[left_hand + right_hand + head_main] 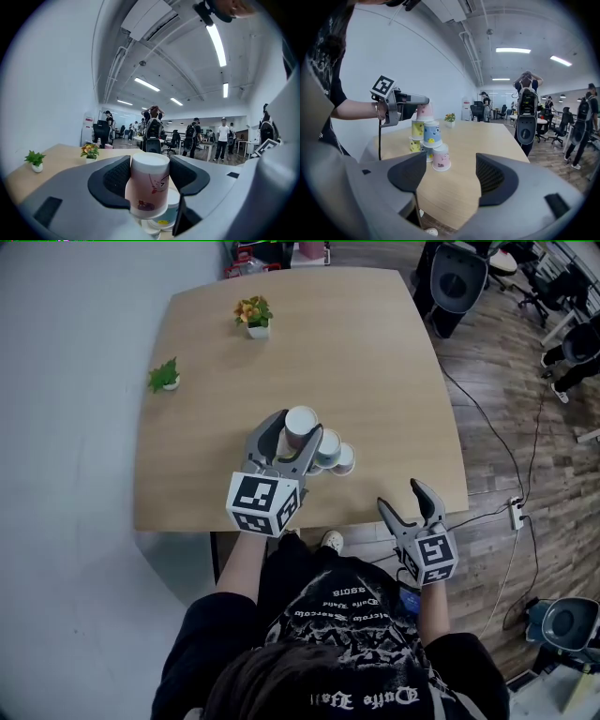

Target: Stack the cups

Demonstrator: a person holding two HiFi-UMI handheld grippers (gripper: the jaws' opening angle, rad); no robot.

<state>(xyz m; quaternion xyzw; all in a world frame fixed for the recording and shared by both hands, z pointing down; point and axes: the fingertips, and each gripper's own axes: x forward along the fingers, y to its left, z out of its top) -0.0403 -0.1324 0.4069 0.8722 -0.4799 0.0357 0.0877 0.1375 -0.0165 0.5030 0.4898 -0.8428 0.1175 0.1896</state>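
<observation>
The right gripper is nearest, hanging off the table's front edge with its jaws apart and nothing between them; it is well apart from the cups. Just beyond, the left gripper has its jaws closed on an upside-down pink cup, held by its sides right over the top of the pile; whether its rim rests on the cups below I cannot tell.

The pile is a pyramid near the front of the table: a bottom row ending in a pink base cup, and above it a yellow cup and a blue cup side by side.

The likely trouble is landing the pink cup off centre, so it sits on one cup and tips; jaws that spread wide on release, or the gripper's underside brushing the second row, could push the pile over, and so near the edge cups may roll to the floor.

Farther back, a small green plant and a flower pot stand well clear; nothing blocks the pile. Beyond the table are an office chair and people standing.
</observation>
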